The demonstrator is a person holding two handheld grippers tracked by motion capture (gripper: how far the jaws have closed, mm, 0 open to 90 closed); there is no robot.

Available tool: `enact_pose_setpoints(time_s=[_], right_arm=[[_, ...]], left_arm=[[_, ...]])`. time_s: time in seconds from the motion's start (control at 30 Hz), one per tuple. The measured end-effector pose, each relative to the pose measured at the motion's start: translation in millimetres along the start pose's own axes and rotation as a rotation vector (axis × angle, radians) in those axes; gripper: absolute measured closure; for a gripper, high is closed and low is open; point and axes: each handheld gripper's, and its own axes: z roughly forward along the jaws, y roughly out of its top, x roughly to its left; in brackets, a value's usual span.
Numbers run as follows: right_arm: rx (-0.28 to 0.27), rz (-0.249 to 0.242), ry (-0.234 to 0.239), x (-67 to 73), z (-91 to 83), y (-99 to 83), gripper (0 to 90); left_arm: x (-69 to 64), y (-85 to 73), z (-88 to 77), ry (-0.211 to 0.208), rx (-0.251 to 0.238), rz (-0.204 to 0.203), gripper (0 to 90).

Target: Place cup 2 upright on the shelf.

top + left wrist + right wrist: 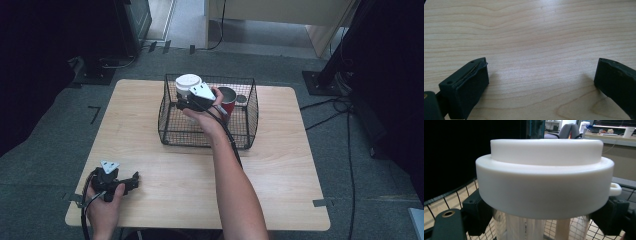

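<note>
Over at the wire basket (170, 131) in the middle of the wooden table (280, 170), the right gripper (186, 103) is clamped on a clear container with a white lid (188, 83), its jaws pressed against the body just under the lid's rim. The container sits at the basket's back left corner, though whether it rests on the floor or hangs above it is hard to tell from above. A red cup (228, 99) stands inside the basket just to the right of the gripper. Near the table's front left corner, the left gripper (134, 181) lies low over the bare wood with its jaws spread wide apart, holding nothing.
</note>
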Motion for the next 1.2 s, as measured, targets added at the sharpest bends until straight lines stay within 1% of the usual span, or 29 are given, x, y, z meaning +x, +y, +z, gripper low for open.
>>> enact_pose_setpoints(time_s=[0.1, 0.17, 0.4, 0.43, 0.47, 0.5, 0.6, 0.73, 0.87, 0.93, 1.0, 1.1, 1.13, 1.2], right_arm=[[0.012, -0.002, -0.001, -0.7, 3.6, -3.6, 15.9], [0.014, 0.018, 0.003, 0.2, 6.2, -6.0, 15.9], [0.024, 0.011, 0.018, 6.7, 16.5, -14.0, 15.9], [0.025, 0.005, 0.022, 7.8, 18.0, -15.8, 16.0], [0.015, -0.012, 0.028, 9.3, 19.9, -18.3, 16.0], [0.005, -0.011, 0.032, 10.4, 20.6, -19.0, 16.0], [0.007, -0.001, 0.043, 13.5, 22.8, -19.3, 15.9], [0.011, -0.002, 0.054, 14.1, 21.5, -20.2, 15.8], [0.027, 0.013, 0.068, 9.6, 17.0, -20.1, 15.3], [0.045, 0.014, 0.08, 7.2, 14.5, -20.1, 13.4], [0.051, 0.018, 0.083, 4.8, 12.8, -20.1, 12.4], [0.051, 0.018, 0.094, 1.6, 9.4, -19.9, 6.9], [0.048, 0.019, 0.106, 0.4, 8.0, -19.5, 5.2], [0.042, 0.005, 0.109, -1.4, 6.7, -18.5, 1.6]], left_arm=[[0.0, 0.0, 0.0, 0.0, -0.001, 0.0, 0.0], [-0.1, 0.0, 0.0, 0.0, -0.001, -0.001, 0.0], [0.0, 0.0, 0.0, -0.001, 0.0, 0.0, 0.0], [0.0, 0.0, 0.0, -0.001, 0.0, 0.0, 0.0], [0.0, 0.0, 0.0, 0.0, 0.0, 0.0, 0.0], [0.0, 0.0, -0.1, 0.0, 0.0, 0.001, 0.0], [0.1, 0.0, 0.0, 0.0, 0.0, 0.001, 0.0], [0.1, 0.0, 0.0, 0.0, 0.0, 0.001, 0.0], [0.0, 0.0, 0.0, 0.0, 0.001, 0.0, 0.0], [0.0, 0.0, 0.0, 0.0, 0.0, 0.0, 0.0], [0.0, 0.0, 0.0, -0.001, 0.0, 0.0, 0.0], [0.0, 0.0, 0.0, -0.001, 0.0, 0.0, 0.0], [0.0, 0.0, 0.0, -0.001, 0.001, 0.0, 0.0], [-0.1, 0.0, 0.0, -0.001, 0.0, -0.001, 0.0]])
